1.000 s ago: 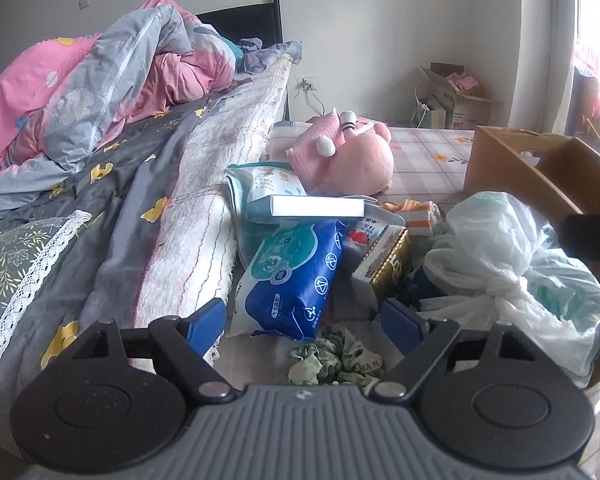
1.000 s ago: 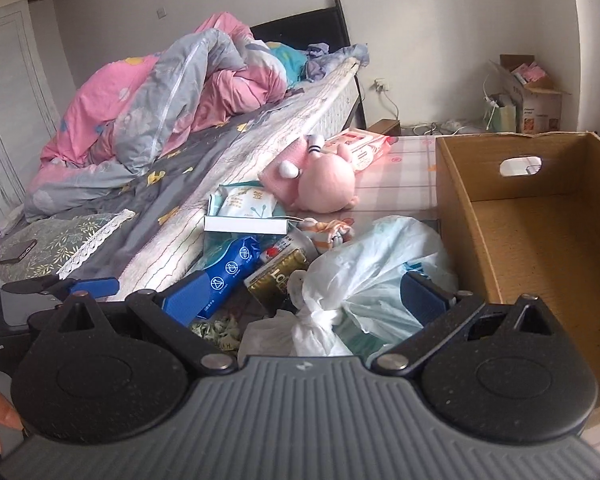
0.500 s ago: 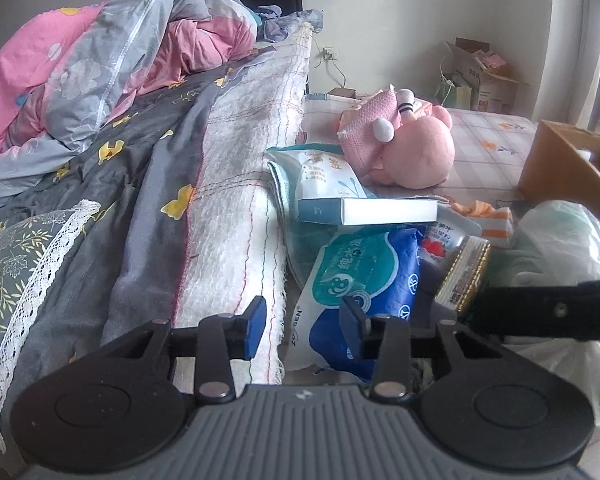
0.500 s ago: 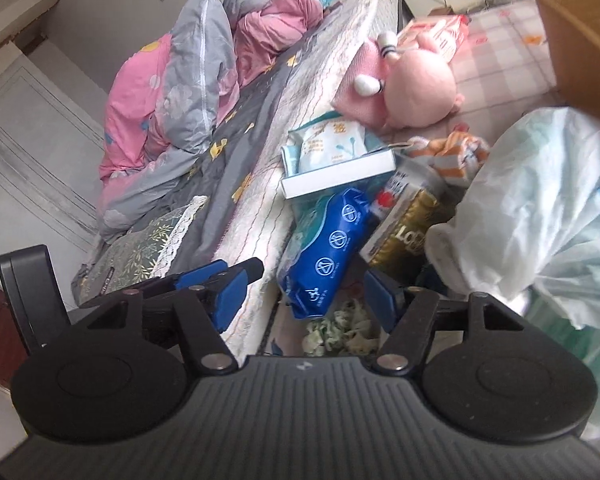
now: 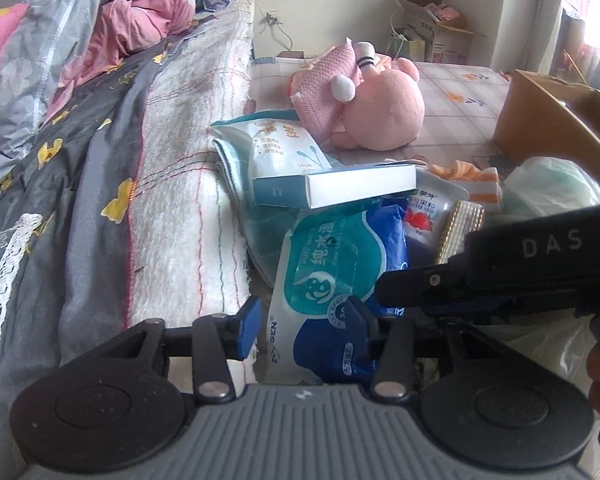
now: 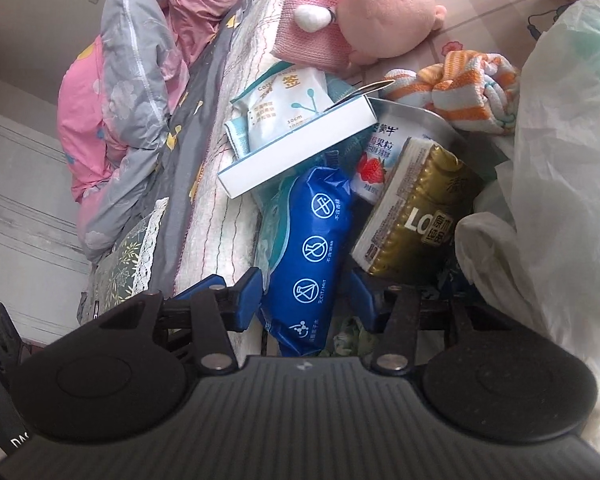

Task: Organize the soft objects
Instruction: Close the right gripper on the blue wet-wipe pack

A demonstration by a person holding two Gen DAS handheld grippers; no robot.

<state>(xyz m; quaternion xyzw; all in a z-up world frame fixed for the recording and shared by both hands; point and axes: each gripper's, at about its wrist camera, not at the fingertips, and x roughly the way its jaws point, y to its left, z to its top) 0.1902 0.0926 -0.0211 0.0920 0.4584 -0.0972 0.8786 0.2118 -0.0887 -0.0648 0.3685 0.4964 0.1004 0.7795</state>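
Wipes pack (image 5: 332,280) (blue and white) lies beside the mattress edge, under the white box (image 5: 340,190). My left gripper (image 5: 304,320) and right gripper (image 6: 306,294) each straddle its near end, jaws partly spread; I cannot tell whether the pads press it. Pink plush (image 5: 376,116) sits behind.

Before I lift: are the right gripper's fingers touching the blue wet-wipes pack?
Cannot tell. In the right wrist view the right gripper straddles the blue wet-wipes pack, but neither contact nor gap shows plainly.
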